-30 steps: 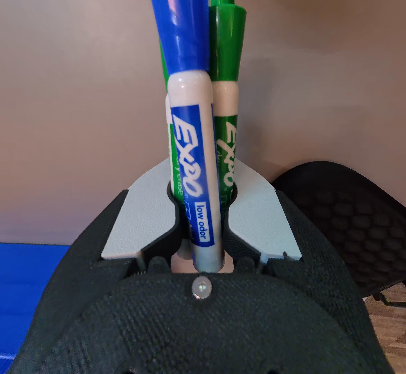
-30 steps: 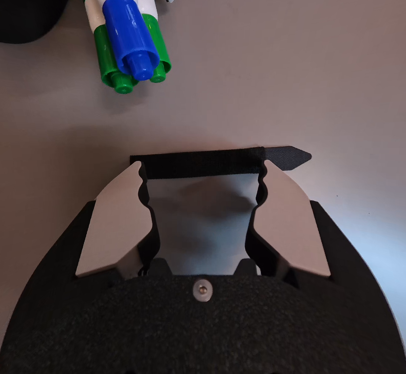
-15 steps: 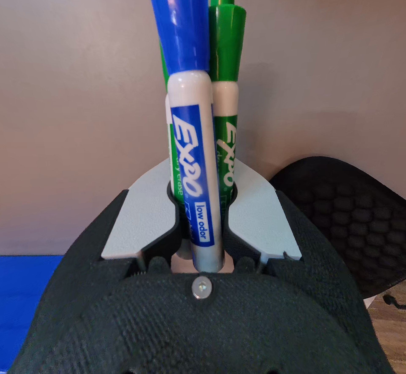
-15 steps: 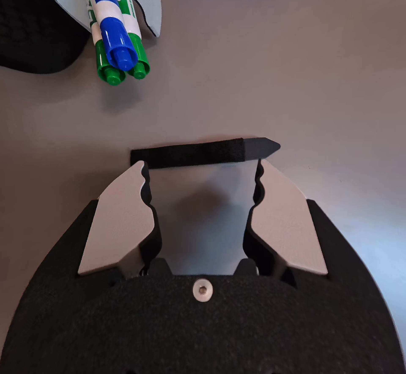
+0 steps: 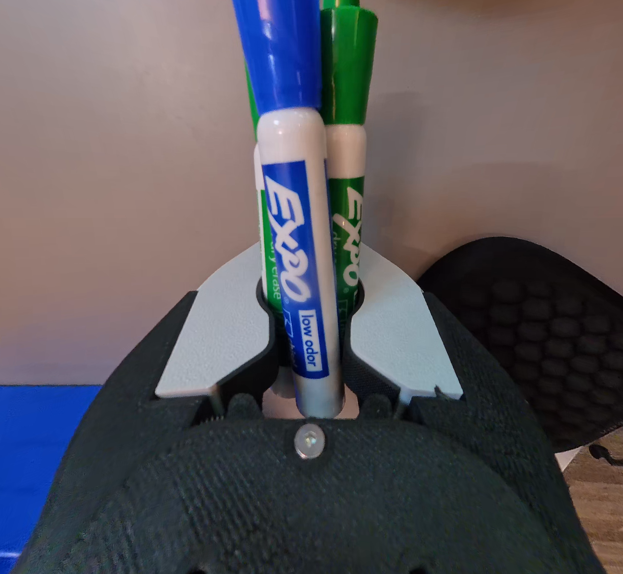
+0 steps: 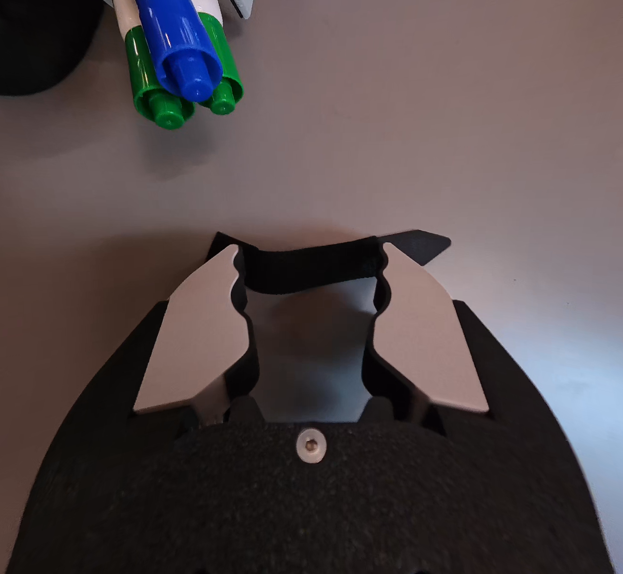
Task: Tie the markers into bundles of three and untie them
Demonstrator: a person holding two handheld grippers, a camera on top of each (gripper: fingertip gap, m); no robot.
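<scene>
My left gripper (image 5: 310,274) is shut on three markers held side by side: one blue-capped marker (image 5: 286,85) in front and two green-capped markers (image 5: 347,68) behind it, caps pointing away from me. The same bundle (image 6: 178,41) shows at the top left of the right wrist view, above the table. A black strap (image 6: 310,264) lies on the grey table (image 6: 438,85). My right gripper (image 6: 310,254) is open with its fingertips on the strap's two ends. The strap bows between them, and its pointed tip sticks out past the right finger.
A black mesh object (image 5: 526,331) sits at the table's right edge in the left wrist view and at the top left in the right wrist view (image 6: 40,35). A blue surface (image 5: 40,439) and wooden floor (image 5: 600,490) lie beyond the table's edge. My right fingertips sit around 15 cm from my left ones.
My right gripper's jaws have narrowed onto the strap, which has gone from flat to bowed. The marker bundle in my left gripper has come closer to the right gripper.
</scene>
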